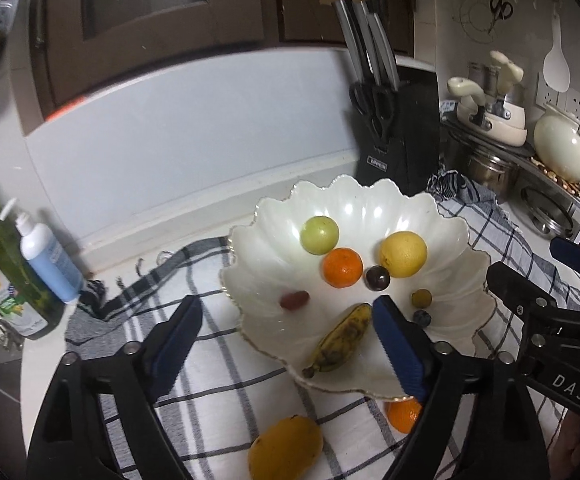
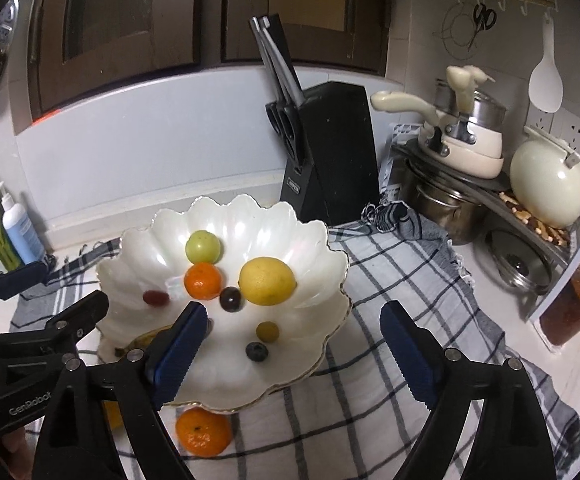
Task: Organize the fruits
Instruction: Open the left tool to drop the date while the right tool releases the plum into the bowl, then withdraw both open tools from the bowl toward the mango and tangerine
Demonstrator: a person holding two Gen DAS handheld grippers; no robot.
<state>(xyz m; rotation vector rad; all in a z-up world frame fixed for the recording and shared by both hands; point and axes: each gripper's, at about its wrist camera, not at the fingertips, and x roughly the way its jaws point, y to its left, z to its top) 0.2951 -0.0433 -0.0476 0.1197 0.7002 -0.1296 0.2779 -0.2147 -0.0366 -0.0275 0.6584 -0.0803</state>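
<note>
A white scalloped bowl (image 1: pixel 274 248) (image 2: pixel 290 220) stands on a checked cloth (image 2: pixel 409 280). It holds a green round fruit (image 1: pixel 319 235), a mandarin (image 1: pixel 342 267), a lemon (image 1: pixel 403 254), a dark grape (image 1: pixel 377 278), a red grape (image 1: pixel 294 300), an olive-green grape (image 1: pixel 421 298), a blueberry (image 1: pixel 421 318) and a spotted banana (image 1: pixel 341 340). A mango (image 1: pixel 286 446) and a second mandarin (image 2: pixel 204 432) lie on the cloth in front of the bowl. My left gripper (image 1: pixel 286 308) hangs open over the bowl's near-left rim. My right gripper (image 2: pixel 293 312) is open over its near-right side. Neither holds anything.
A black knife block (image 1: pixel 397 132) stands behind the bowl. At the right are stacked pots (image 2: pixel 461 184), a cream kettle (image 2: pixel 545 188) and a jar (image 2: pixel 569 308). A pump bottle (image 1: pixel 50 256) and a green bottle (image 1: pixel 6 272) stand at the left.
</note>
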